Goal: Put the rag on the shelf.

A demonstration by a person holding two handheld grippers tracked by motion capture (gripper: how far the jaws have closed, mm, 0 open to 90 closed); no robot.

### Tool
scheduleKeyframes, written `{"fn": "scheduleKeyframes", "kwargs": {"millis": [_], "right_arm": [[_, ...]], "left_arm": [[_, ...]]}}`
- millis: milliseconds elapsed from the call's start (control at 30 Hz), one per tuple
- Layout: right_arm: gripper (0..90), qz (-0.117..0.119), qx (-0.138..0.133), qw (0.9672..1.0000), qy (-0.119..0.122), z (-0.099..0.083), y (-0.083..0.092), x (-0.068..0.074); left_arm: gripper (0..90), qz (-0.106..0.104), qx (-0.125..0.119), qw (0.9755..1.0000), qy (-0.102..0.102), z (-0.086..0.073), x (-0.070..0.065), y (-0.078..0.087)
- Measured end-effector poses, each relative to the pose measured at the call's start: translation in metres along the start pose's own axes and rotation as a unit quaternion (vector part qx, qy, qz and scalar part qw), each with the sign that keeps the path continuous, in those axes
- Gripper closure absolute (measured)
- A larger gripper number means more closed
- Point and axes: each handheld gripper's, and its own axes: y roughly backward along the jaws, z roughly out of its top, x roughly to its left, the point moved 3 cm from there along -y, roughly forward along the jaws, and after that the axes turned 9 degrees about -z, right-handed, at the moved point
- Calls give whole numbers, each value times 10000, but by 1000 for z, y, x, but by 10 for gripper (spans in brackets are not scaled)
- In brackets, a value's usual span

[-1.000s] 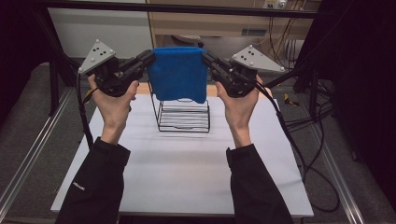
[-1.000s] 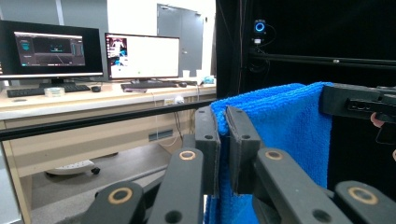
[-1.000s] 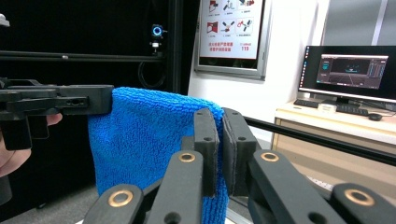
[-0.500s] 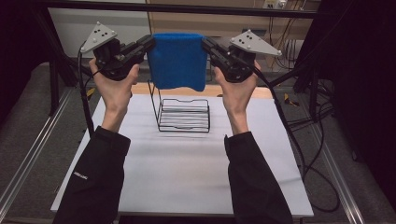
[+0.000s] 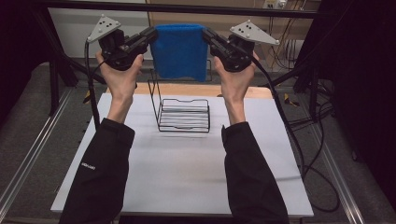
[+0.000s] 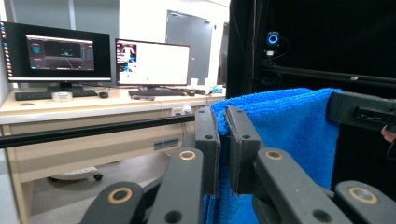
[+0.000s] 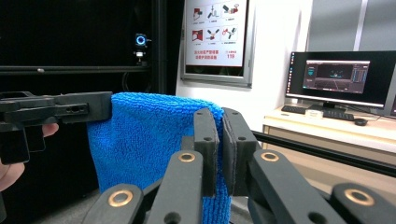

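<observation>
A folded blue towel point(image 5: 180, 51) hangs stretched between my two grippers, high above the black wire rack point(image 5: 183, 114) on the white table. My left gripper point(image 5: 152, 34) is shut on the towel's upper left corner, my right gripper point(image 5: 207, 34) on its upper right corner. In the left gripper view the towel point(image 6: 289, 130) is pinched between the jaws of my left gripper point(image 6: 223, 121), and the other gripper holds its far end. The right gripper view shows my right gripper point(image 7: 219, 122) with its jaws closed on the towel point(image 7: 140, 140) edge.
The wire rack stands at the far middle of the white table point(image 5: 187, 172), with a wooden strip behind it. Black frame bars point(image 5: 187, 7) run overhead and at the sides. Cables point(image 5: 299, 140) trail off the right. Desks with monitors point(image 6: 107, 60) lie beyond.
Both hands have lifted the towel higher and farther from the person, so its lower edge now hangs clear above the rack. Both grips are unchanged.
</observation>
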Motion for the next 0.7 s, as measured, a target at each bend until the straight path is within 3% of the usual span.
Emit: {"fn": "scheduleKeyframes", "kwargs": {"millis": [433, 700], "right_arm": [[859, -90, 228, 9994, 242, -12, -18, -9], [860, -102, 368, 9990, 244, -21, -26, -13]], "left_arm": [[839, 172, 129, 9997, -100, -10, 13, -13], [839, 119, 209, 9997, -109, -19, 19, -17]]}}
